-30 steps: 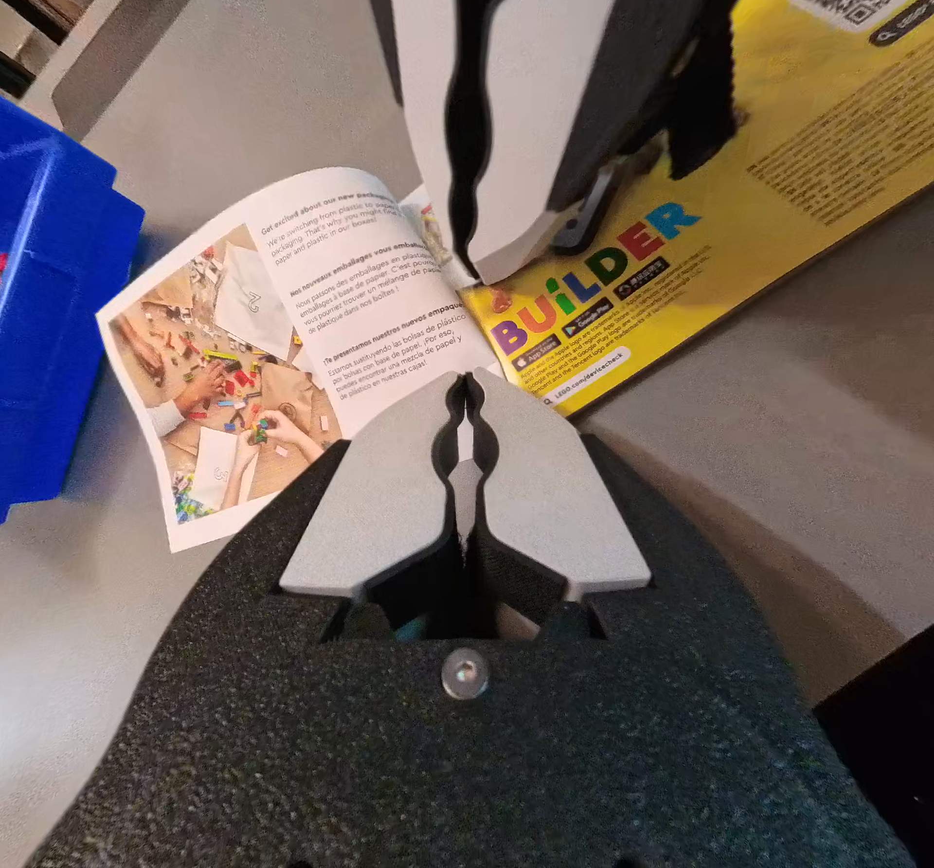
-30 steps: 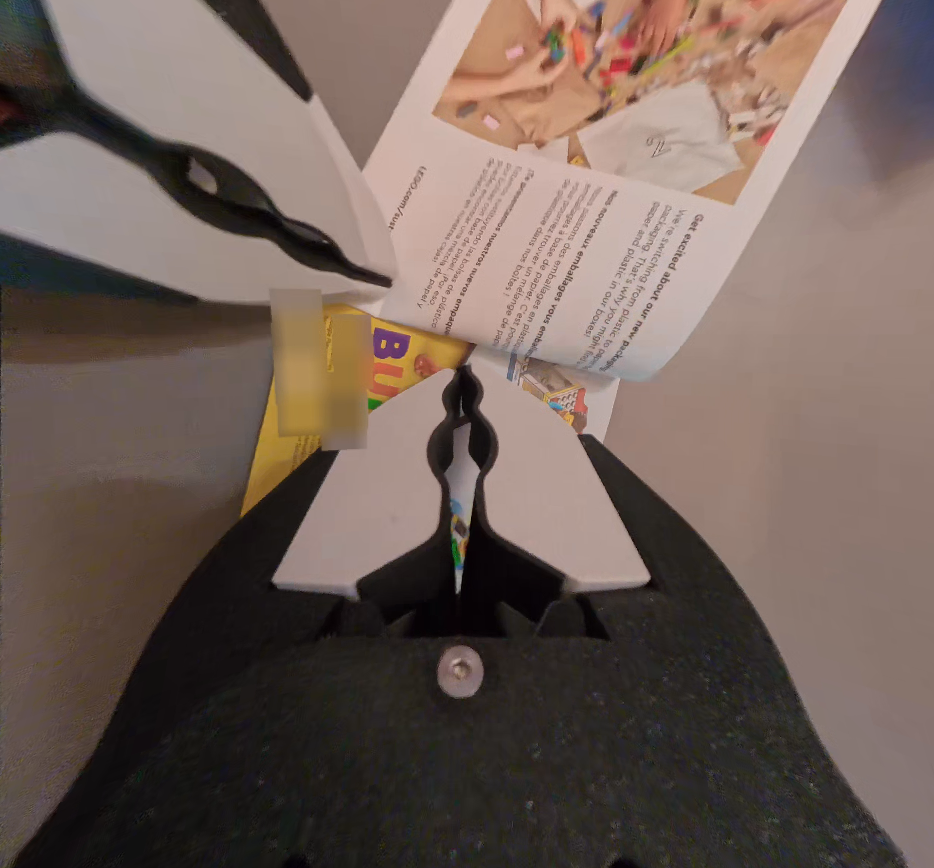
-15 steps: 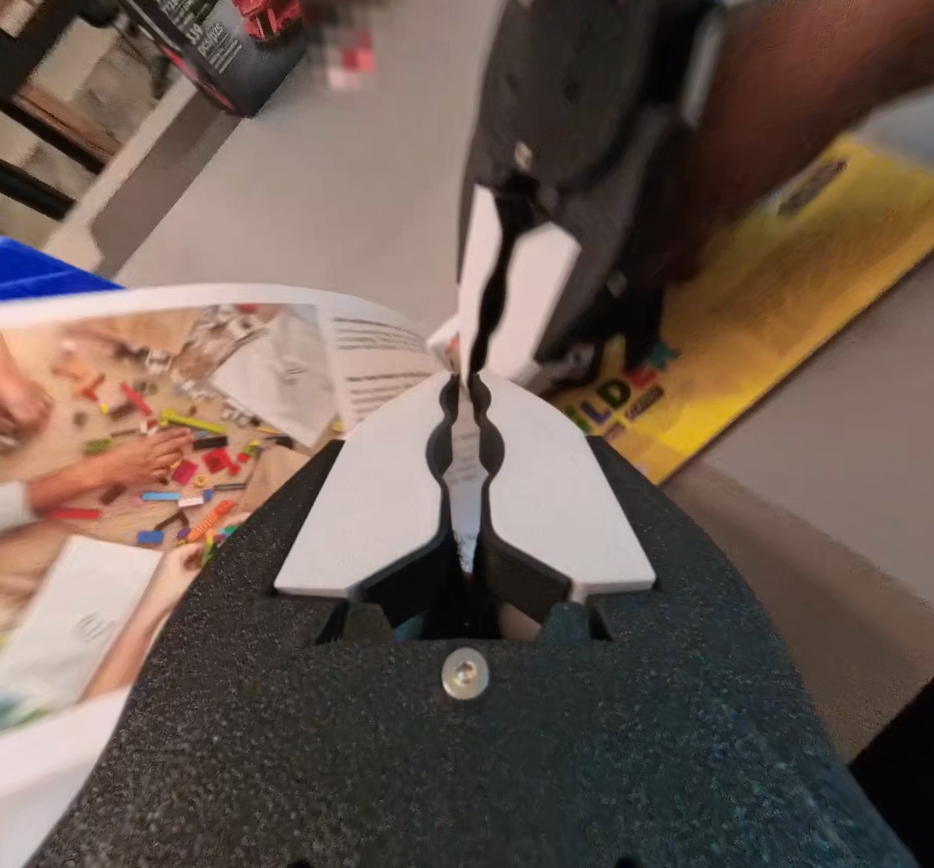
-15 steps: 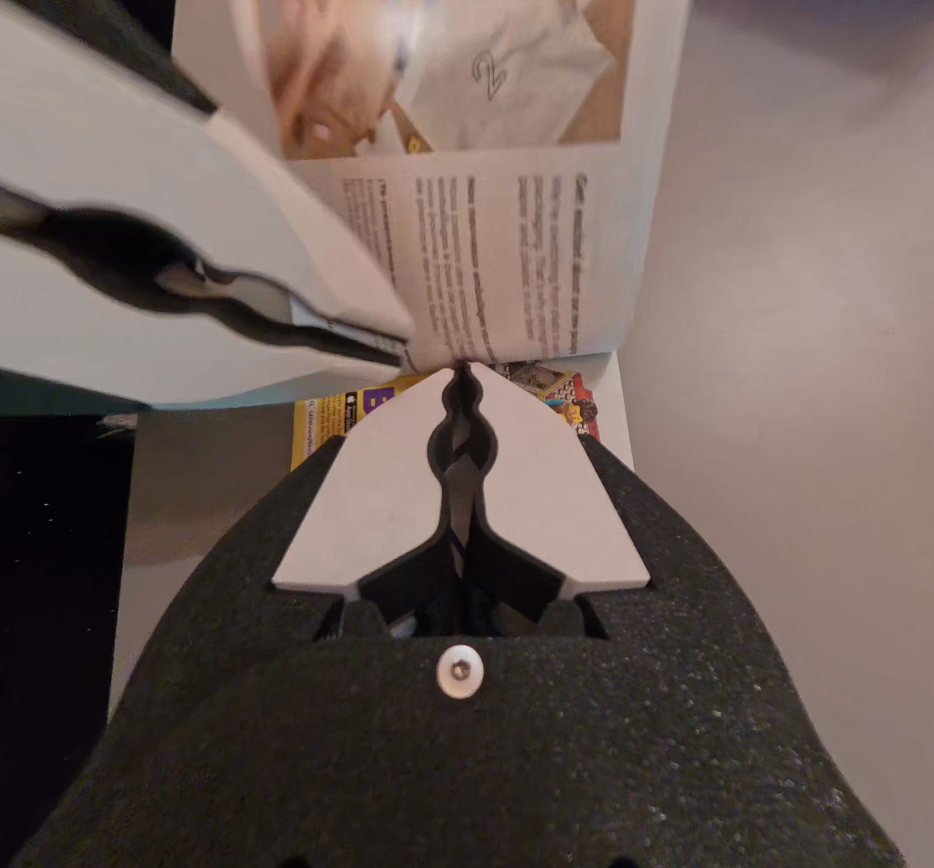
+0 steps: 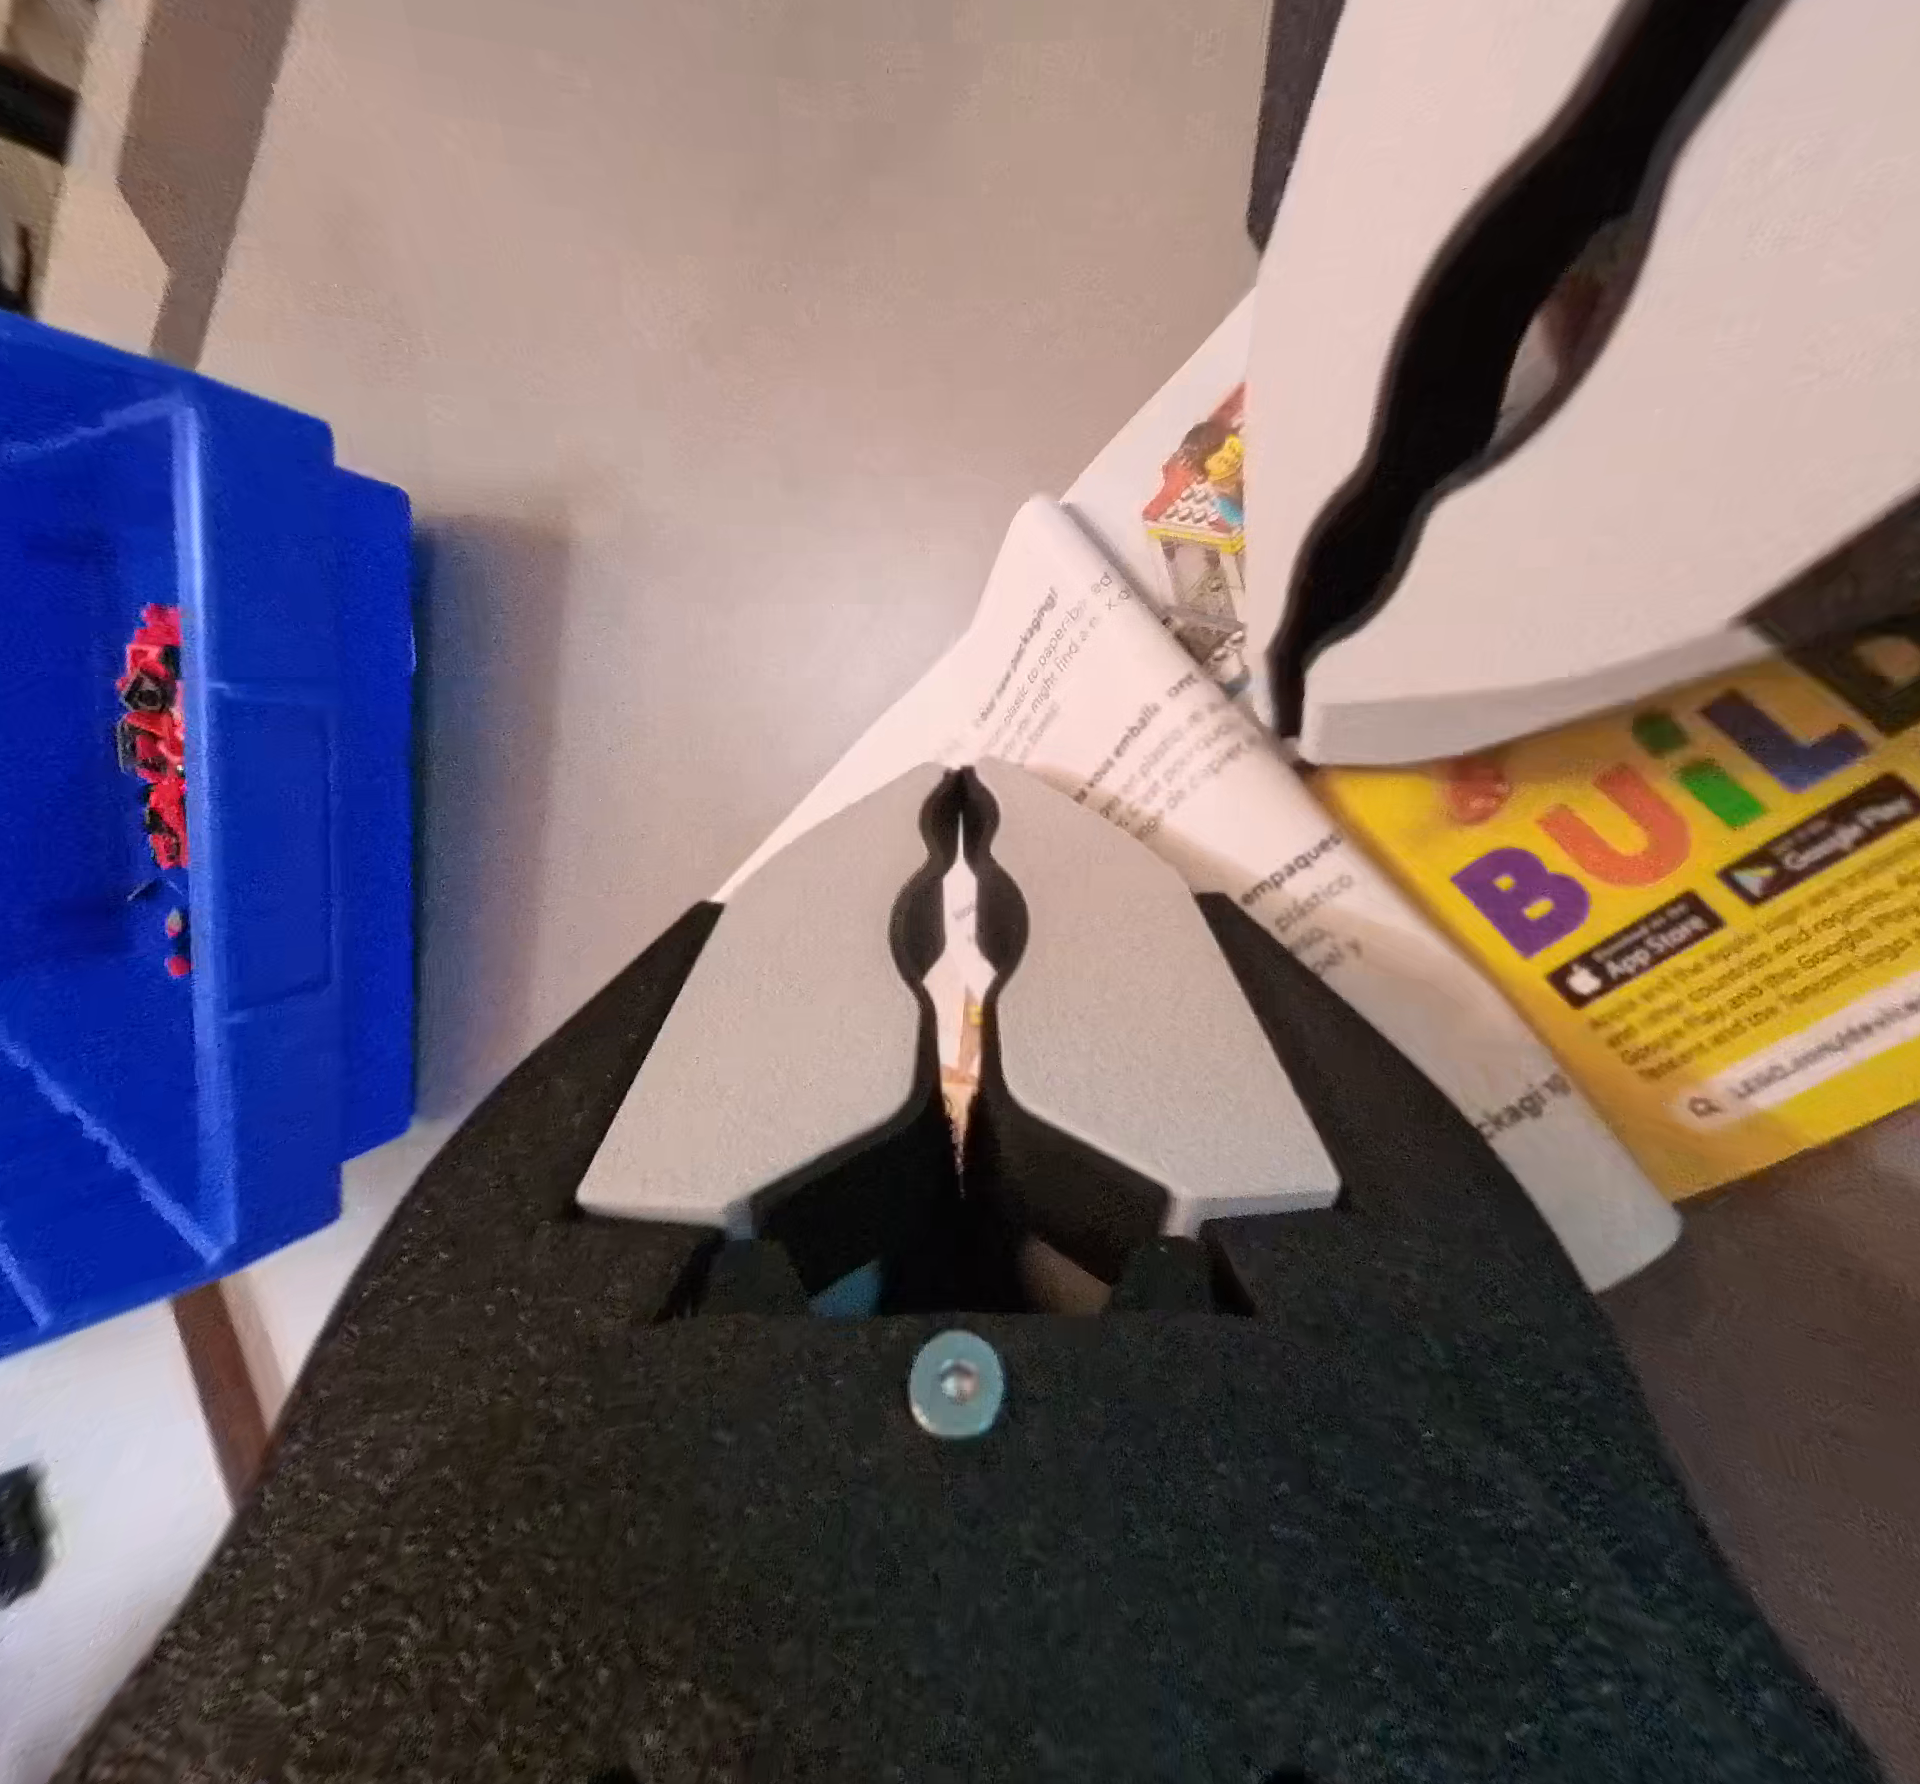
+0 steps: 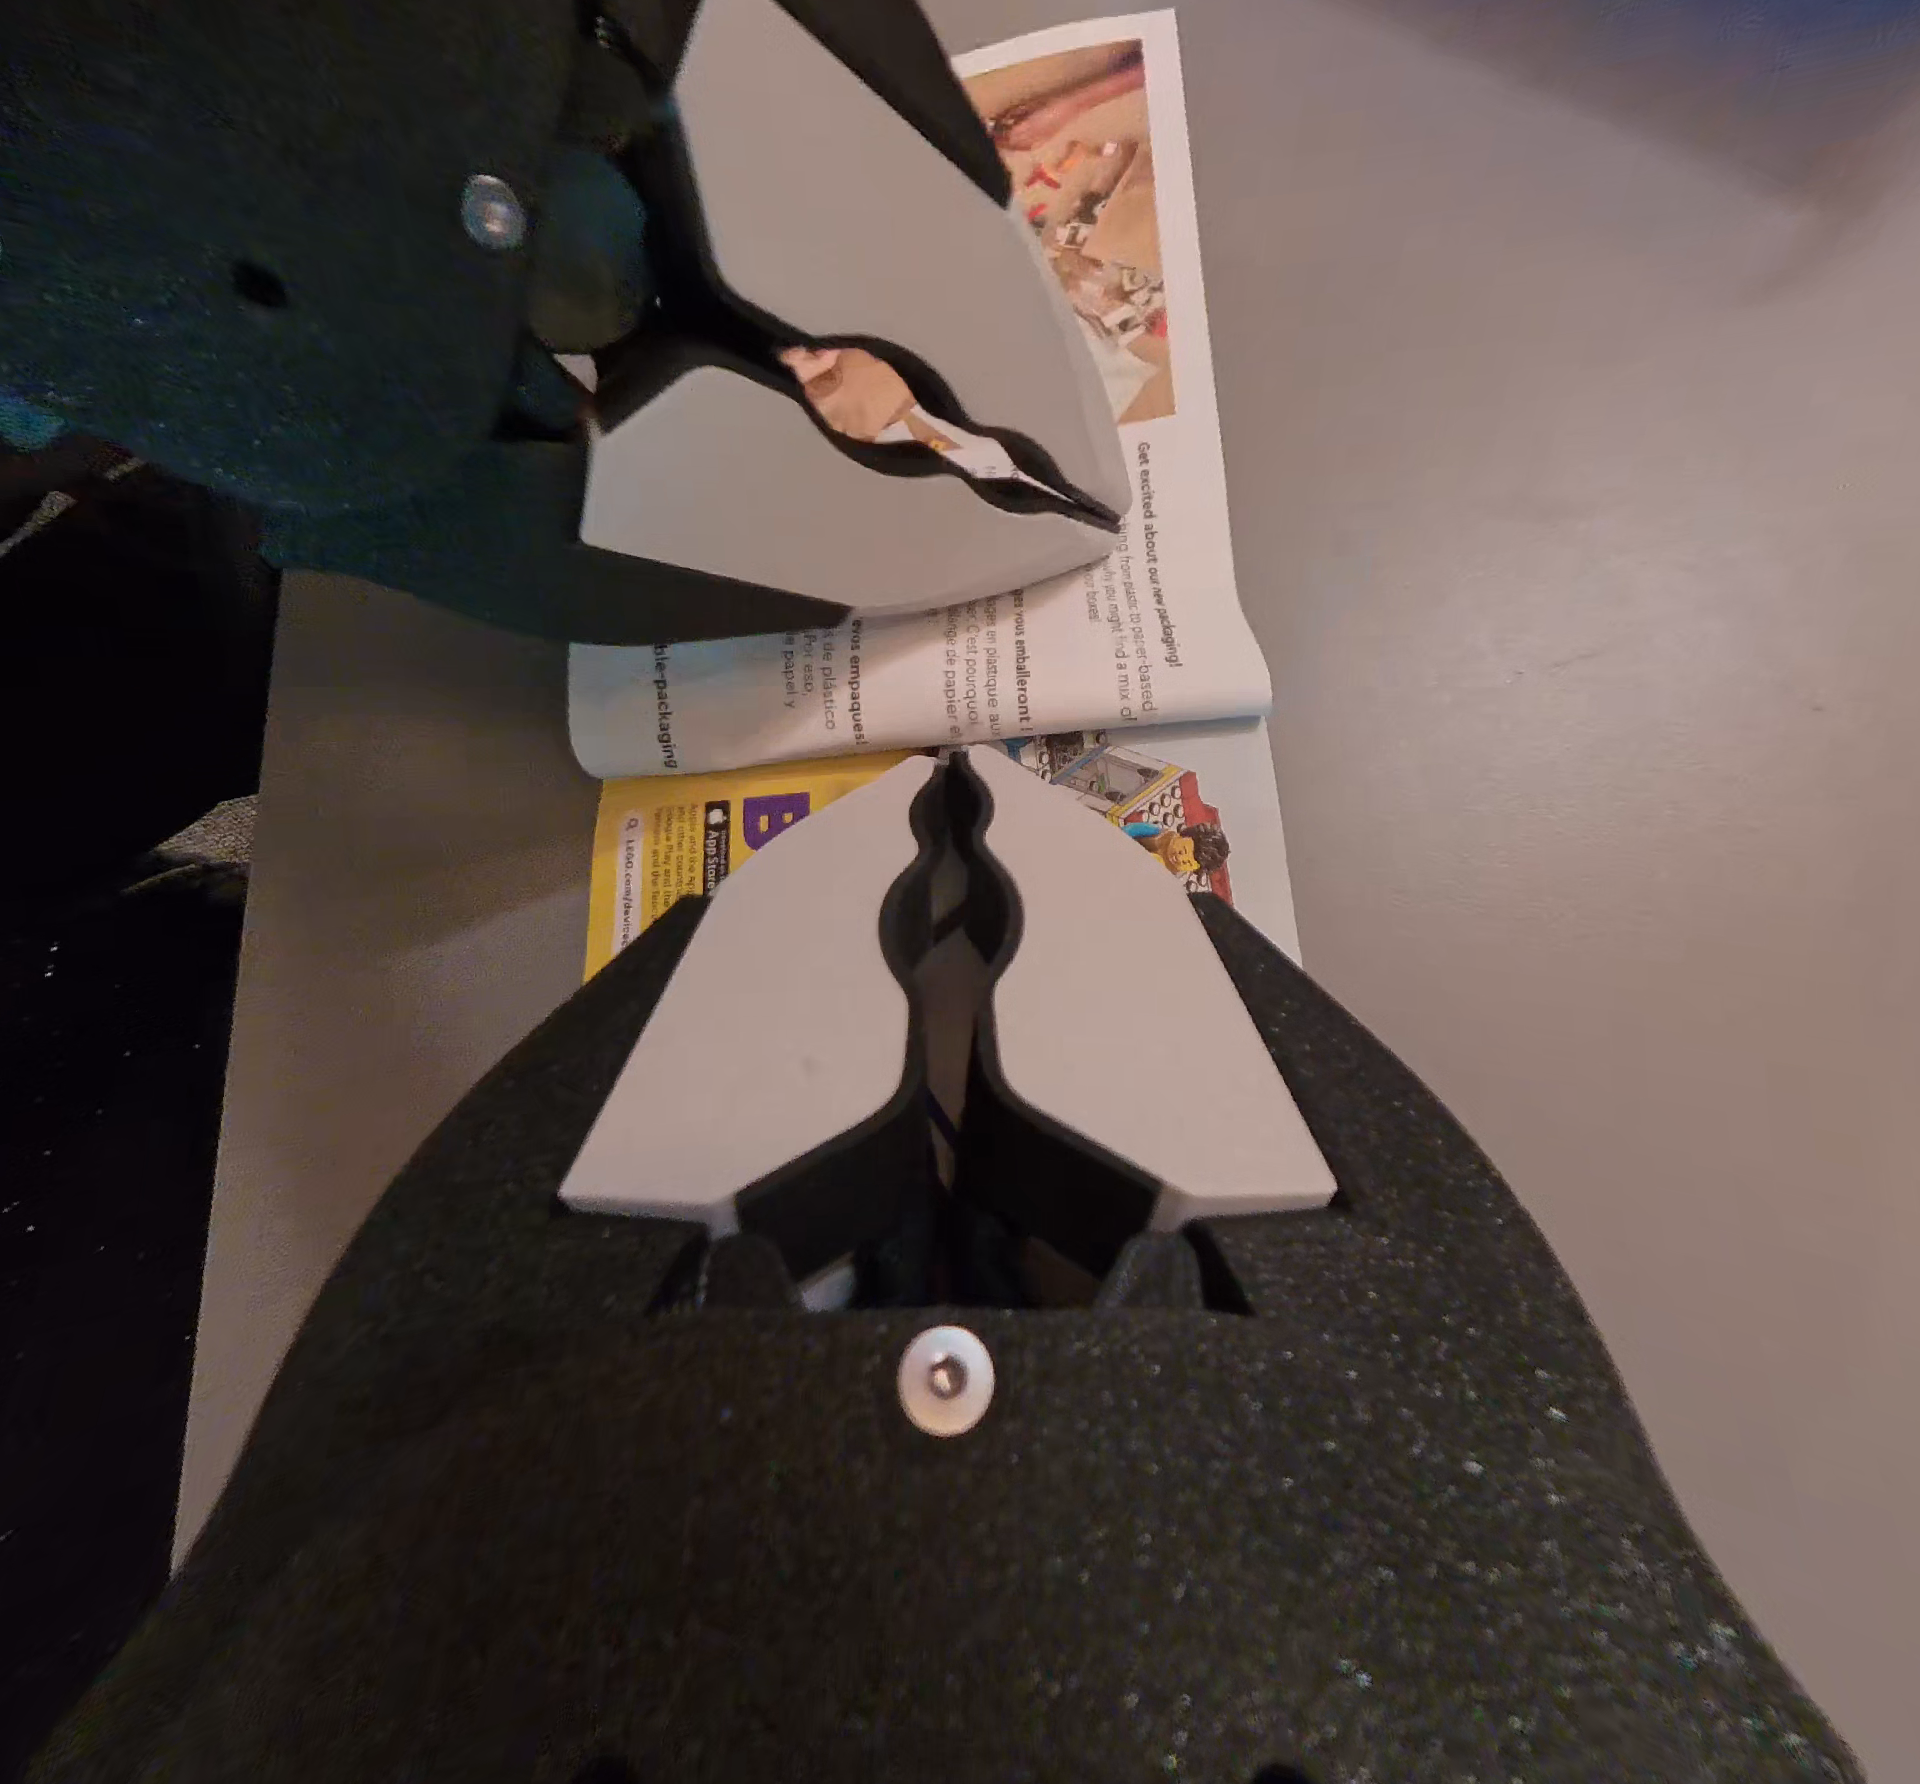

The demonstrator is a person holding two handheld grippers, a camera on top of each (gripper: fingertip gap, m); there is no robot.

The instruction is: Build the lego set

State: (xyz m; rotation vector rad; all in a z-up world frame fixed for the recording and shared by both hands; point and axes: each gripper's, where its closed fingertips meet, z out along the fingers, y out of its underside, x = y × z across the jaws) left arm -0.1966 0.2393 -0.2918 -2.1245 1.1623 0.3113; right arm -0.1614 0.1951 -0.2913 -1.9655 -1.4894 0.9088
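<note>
An open instruction booklet (image 6: 665,851) lies on the grey table (image 6: 1558,591). It has a yellow page and a white printed page (image 6: 1039,674) with a photo. My left gripper (image 5: 961,773) is shut on the white page (image 5: 1122,695), and paper shows between its jaws. The page curls up from the spine. In the right wrist view the left gripper (image 6: 1107,519) hangs over that page with its edge pinched. My right gripper (image 6: 954,760) is shut at the booklet's spine with a strip of paper between its jaws. In the left wrist view the right gripper (image 5: 1283,726) stands on the yellow page (image 5: 1662,955).
A blue plastic bin (image 5: 208,799) with small red pieces (image 5: 156,747) stands on the table left of the booklet. The table's dark front edge (image 6: 125,903) is close on the right gripper's left. Bare grey tabletop (image 5: 727,280) lies beyond the booklet. My hands' fingertips stand some 6 centimeters from each other.
My left gripper kept its grip on the white page, raised it upright half a second ago, and has now brought it lower and curled at the spine. My right gripper stayed shut at the spine.
</note>
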